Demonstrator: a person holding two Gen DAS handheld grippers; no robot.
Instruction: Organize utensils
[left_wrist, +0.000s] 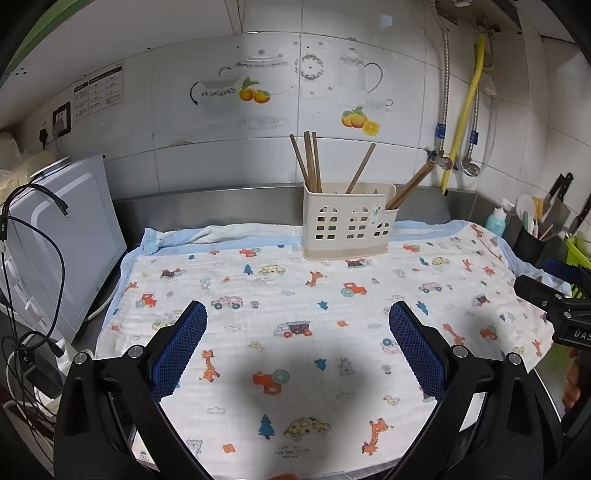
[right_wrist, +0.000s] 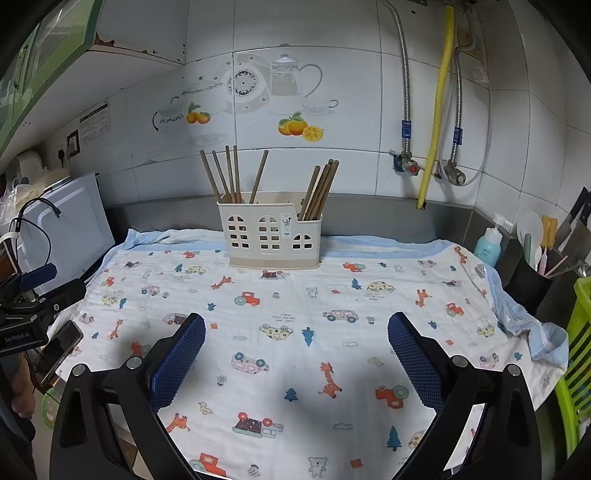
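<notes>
Both tools hung over the counter with nothing in them. The left gripper (left_wrist: 297, 321) had its blue pads spread wide above the printed cloth (left_wrist: 295, 295), and the right gripper (right_wrist: 296, 334) stood just as wide, empty too. In each wrist view the other tool showed only as a black corner at the frame's edge, so its fingers could not be made out from there.

The cream utensil holder (right_wrist: 271, 236) stood upright at the back of the cloth, close to the steel backsplash. Brown chopsticks (right_wrist: 227, 177) leaned in its taller section, and a tighter bunch (right_wrist: 321, 188) slanted out of the lower right compartment. Their lower ends were hidden behind the holder's wall, and the exact count was hard to tell where they overlapped.

At the right edge a black pot (right_wrist: 526, 286) held spatulas, partly cut off, beside a blue pump bottle (right_wrist: 487, 245). On the left a white appliance (left_wrist: 70, 236) stood half out of view behind dangling cables (left_wrist: 37, 229).
</notes>
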